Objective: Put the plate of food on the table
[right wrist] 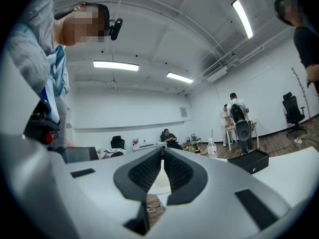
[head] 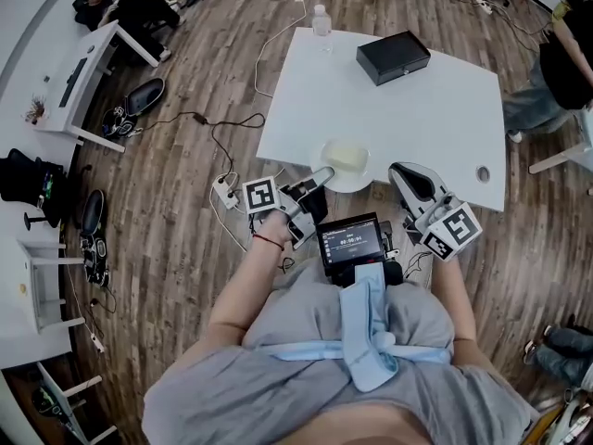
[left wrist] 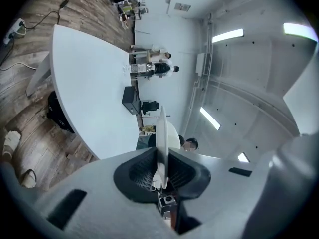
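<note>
A white plate [head: 345, 163] with pale yellow food lies at the near edge of the white table [head: 435, 109], partly past that edge; whether it rests on the table I cannot tell. My left gripper [head: 320, 176] is shut on the plate's left rim. In the left gripper view the plate [left wrist: 162, 143] stands edge-on, pinched between the jaws of the left gripper [left wrist: 160, 176]. My right gripper [head: 398, 171] hovers just right of the plate, apart from it. In its own view the right gripper [right wrist: 162, 153] has its tips together with nothing held, and the plate [right wrist: 158, 180] shows behind them.
A black box [head: 393, 57] and a water bottle [head: 321, 19] stand on the table's far side, and a small round object [head: 482, 173] near its right front corner. A power strip and cables [head: 225, 190] lie on the wooden floor to the left. A person [head: 556, 63] stands at the right.
</note>
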Demonstrator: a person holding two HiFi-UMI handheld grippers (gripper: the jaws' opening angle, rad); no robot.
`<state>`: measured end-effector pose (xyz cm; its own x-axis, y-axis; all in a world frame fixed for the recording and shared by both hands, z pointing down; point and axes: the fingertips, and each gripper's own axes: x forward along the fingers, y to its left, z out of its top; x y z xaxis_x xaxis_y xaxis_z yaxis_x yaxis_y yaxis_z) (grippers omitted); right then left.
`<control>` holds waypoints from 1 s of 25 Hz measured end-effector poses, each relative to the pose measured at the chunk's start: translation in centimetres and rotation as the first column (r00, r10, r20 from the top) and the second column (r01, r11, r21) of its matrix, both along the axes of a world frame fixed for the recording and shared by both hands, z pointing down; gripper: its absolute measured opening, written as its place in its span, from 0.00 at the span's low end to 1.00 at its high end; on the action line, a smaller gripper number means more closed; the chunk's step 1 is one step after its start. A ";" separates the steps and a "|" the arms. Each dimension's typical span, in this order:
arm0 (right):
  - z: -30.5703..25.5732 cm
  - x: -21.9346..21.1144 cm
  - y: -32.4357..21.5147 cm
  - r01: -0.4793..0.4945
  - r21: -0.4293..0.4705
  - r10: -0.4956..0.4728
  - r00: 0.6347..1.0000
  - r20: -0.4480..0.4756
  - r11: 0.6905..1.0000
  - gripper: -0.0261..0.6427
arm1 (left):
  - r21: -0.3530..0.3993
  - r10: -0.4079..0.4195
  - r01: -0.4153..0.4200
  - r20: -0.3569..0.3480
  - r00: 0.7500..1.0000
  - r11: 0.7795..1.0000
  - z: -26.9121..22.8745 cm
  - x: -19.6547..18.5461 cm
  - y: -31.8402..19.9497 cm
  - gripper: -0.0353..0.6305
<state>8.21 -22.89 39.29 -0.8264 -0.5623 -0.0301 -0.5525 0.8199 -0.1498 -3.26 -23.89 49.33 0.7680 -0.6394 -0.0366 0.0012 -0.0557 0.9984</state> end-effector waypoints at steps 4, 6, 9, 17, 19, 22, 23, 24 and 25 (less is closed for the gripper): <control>0.3 -2.9 -3.1 -0.037 -0.014 0.037 0.999 -0.003 0.999 0.09 | 0.004 0.003 -0.003 0.006 1.000 1.000 1.9 -3.2 -4.3 0.12; 0.9 -3.8 -3.9 -0.050 -0.019 0.050 0.999 -0.006 0.999 0.09 | -0.003 -0.010 0.009 -0.024 1.000 1.000 3.3 -4.2 -5.5 0.12; 1.7 -4.8 -4.8 -0.074 -0.024 0.074 0.997 -0.018 0.997 0.09 | -0.019 -0.026 0.025 -0.064 0.998 1.000 5.3 -5.6 -6.7 0.12; 2.6 -5.3 -7.6 -0.081 -0.058 0.079 0.996 -0.039 0.995 0.09 | -0.071 -0.089 0.089 0.006 0.996 0.993 12.5 -7.7 -10.6 0.12; 3.2 -5.2 -8.7 -0.079 -0.072 0.075 0.996 -0.049 0.994 0.09 | -0.094 -0.115 0.116 0.024 0.993 0.989 14.6 -8.2 -12.0 0.12; 4.3 -5.1 -8.2 -0.077 -0.091 0.071 0.995 -0.065 0.993 0.09 | -0.127 -0.148 0.154 0.057 0.987 0.980 17.9 -9.0 -12.4 0.12; 4.6 -5.1 -8.0 -0.076 -0.096 0.069 0.995 -0.073 0.992 0.09 | -0.129 -0.155 0.162 0.062 0.986 0.978 18.6 -9.2 -12.4 0.12; 4.9 -5.2 -7.9 -0.074 -0.101 0.066 0.994 -0.081 0.992 0.09 | -0.131 -0.161 0.169 0.066 0.985 0.977 19.1 -9.4 -12.5 0.12; 5.1 -5.3 -7.8 -0.072 -0.105 0.063 0.994 -0.088 0.992 0.09 | -0.132 -0.166 0.175 0.071 0.984 0.976 19.7 -9.7 -12.6 0.12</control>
<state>2.92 -30.73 44.44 -0.7832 -0.6133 0.1020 -0.6207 0.7617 -0.1858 -13.01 -36.52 69.00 0.6455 -0.7568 0.1026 -0.0555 0.0874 0.9946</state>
